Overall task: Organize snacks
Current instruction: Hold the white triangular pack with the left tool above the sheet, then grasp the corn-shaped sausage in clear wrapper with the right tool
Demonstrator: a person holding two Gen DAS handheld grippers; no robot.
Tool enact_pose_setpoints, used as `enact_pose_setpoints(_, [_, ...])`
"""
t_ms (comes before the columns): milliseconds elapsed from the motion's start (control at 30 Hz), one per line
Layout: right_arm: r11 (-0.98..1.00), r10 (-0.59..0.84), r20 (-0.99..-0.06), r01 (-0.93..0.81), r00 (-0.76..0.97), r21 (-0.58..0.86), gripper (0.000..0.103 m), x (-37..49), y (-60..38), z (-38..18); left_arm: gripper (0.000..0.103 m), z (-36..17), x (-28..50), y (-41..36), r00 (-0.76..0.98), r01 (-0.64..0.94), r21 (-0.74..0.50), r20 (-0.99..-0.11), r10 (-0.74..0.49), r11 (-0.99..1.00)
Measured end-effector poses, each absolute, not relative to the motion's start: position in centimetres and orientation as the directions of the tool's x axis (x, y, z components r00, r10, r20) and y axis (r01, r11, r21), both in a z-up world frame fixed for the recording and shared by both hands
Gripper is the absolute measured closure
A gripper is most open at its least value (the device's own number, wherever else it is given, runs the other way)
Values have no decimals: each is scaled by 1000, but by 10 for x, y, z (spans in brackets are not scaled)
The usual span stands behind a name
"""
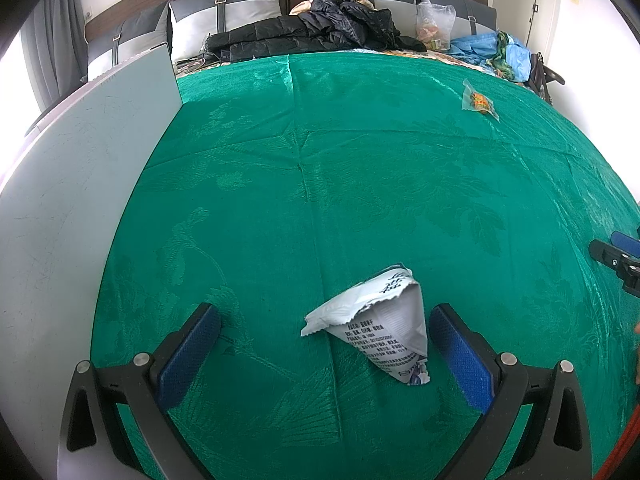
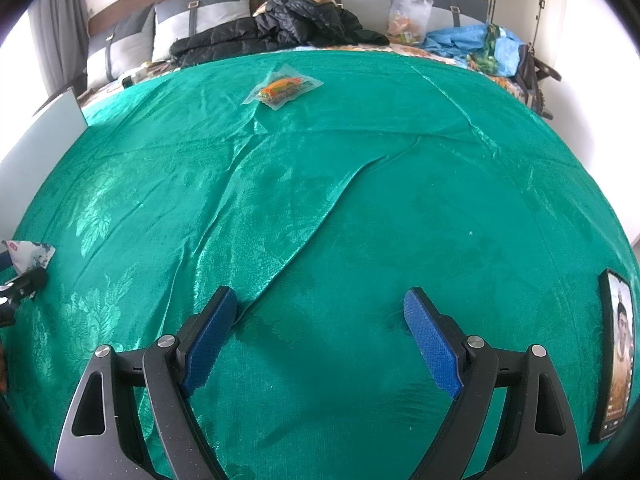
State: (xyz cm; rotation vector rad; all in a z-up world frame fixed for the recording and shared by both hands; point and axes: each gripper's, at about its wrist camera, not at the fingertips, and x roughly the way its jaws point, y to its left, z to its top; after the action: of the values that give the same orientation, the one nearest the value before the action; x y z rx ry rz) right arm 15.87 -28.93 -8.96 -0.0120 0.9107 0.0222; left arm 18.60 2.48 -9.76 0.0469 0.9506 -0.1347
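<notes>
Green patterned satin cloth [image 1: 360,168] carries a crumpled white printed snack packet [image 1: 376,320], lying between the spread, empty left gripper [image 1: 324,344] fingers. Right gripper [image 2: 320,332] also wide apart, holding nothing; clear orange-filled snack pouch [image 2: 282,87] well ahead

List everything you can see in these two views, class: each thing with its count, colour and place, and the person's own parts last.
Cloth: 1, green, spread over the bed.
White packet: 1, white with dark print, between the left gripper's fingers, untouched.
Clear packet: 1, clear with orange contents, far on the cloth.
Board: 1, pale grey, left edge.
Jacket: 1, black, at the headboard end.
Pillows: several, grey and white, against the headboard.
Clear bag: 1, by the pillows.
Blue bag: 1, far right.
Phone: 1, black, screen lit, right edge.
Left gripper: 1, black with blue pads, open.
Right gripper: 1, same, open, empty.
</notes>
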Motion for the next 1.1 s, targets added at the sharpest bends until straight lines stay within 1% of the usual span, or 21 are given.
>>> enact_pose_setpoints(100, [1000,16,-797,-30,603,-3,15,160,-289,-89,0,-98,186,25,574,136,-19,-814,-94,991])
enact_pose_setpoints(167, [999,43,-839,-49,542,19,15,175,-293,-85,0,-98,186,25,574,136,-19,-814,-94,991])
enact_pose_setpoints(267, [992,122,-824,-41,553,119,17,204,-301,-69,0,-98,186,25,574,136,-19,-814,-94,991])
enact_pose_setpoints(367, [971,184,-804,24,565,239,17,259,-310,-54,0,-98,186,25,574,136,-19,-814,-94,991])
enact_pose_setpoints(400, [952,213,-804,65,555,298,17,289,-311,-54,0,-98,186,25,574,136,-19,-814,-94,991])
enact_pose_setpoints(500, [918,235,-827,164,510,362,17,348,-304,-67,0,-98,186,25,574,136,-19,-814,-94,991])
enact_pose_setpoints(567, [905,234,-839,205,491,373,17,378,-294,-76,0,-98,186,25,574,136,-19,-813,-94,991])
enact_pose_setpoints(700, [937,151,-867,211,475,278,18,419,-262,-78,0,-98,186,25,574,136,-19,-813,-94,991])
enact_pose_setpoints(733, [960,83,-887,203,455,194,22,425,-252,-79,0,-98,186,25,574,135,-19,-813,-94,991])
enact_pose_setpoints(767, [976,20,-897,185,442,113,45,425,-245,-79,0,-98,186,25,574,135,-19,-814,-94,991])
enact_pose_setpoints(800, [984,-42,-899,172,437,37,52,424,-240,-79,0,-98,186,25,574,135,-19,-813,-94,991])
enact_pose_setpoints(833, [990,-41,-892,139,450,25,58,419,-238,-79,0,-98,187,24,574,135,-19,-814,-94,991])
enact_pose_setpoints(867, [992,-17,-888,117,460,42,61,413,-240,-79,0,-98,187,24,574,135,-19,-814,-94,991])
enact_pose_setpoints(933, [997,11,-885,61,465,44,62,397,-247,-78,0,-98,187,24,574,135,-19,-814,-94,991])
enact_pose_setpoints(1000, [997,81,-875,-29,477,76,62,373,-256,-74,0,-98,187,24,574,135,-19,-813,-94,991])
enact_pose_setpoints(1067, [992,101,-869,-113,484,52,62,349,-258,-67,0,-98,187,24,574,135,-19,-813,-94,991])
enact_pose_setpoints(1100, [982,131,-868,-183,478,47,62,324,-261,-64,0,-98,187,25,574,135,-19,-813,-94,991])
